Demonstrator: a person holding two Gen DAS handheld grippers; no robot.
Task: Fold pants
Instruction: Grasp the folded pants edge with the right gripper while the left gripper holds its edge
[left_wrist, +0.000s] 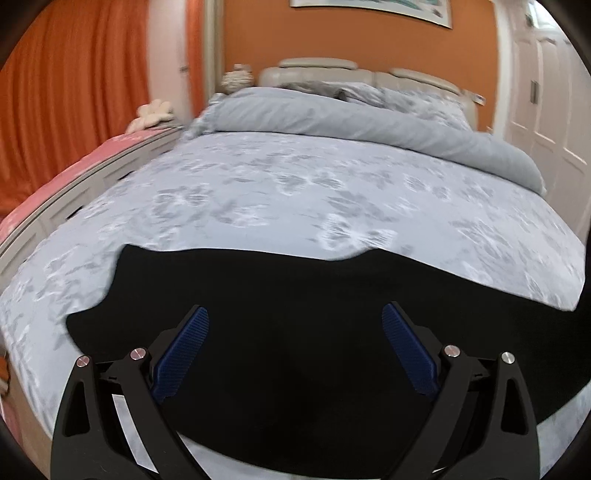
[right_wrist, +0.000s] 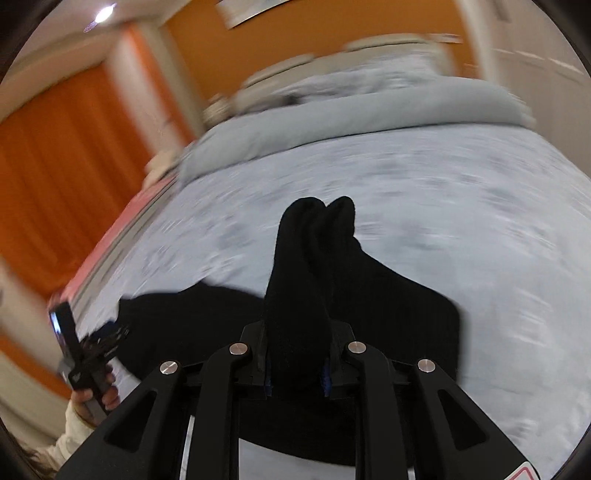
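Left wrist view: the left gripper (left_wrist: 295, 325) hangs spread wide and released over the black fabric pants (left_wrist: 332, 295), spread on the grey floral bedspread (left_wrist: 295, 184).

Right wrist view: the right gripper (right_wrist: 297, 332) is clenched on a raised bunch of the pants (right_wrist: 306, 258), the rest trailing on the bedspread (right_wrist: 443, 221).

Probably a home bedroom: bed (left_wrist: 295, 192), curtains (left_wrist: 74, 92).

The left gripper (left_wrist: 295, 325) has black skeletal arms with triangular cut-outs, round silver screws and ribbed blue pads (left_wrist: 404, 347). The right gripper (right_wrist: 297, 369) matches, a red-edged sticker showing at its base. Beside it, a bare hand (right_wrist: 98, 400) wears a cream sleeve (right_wrist: 72, 434).
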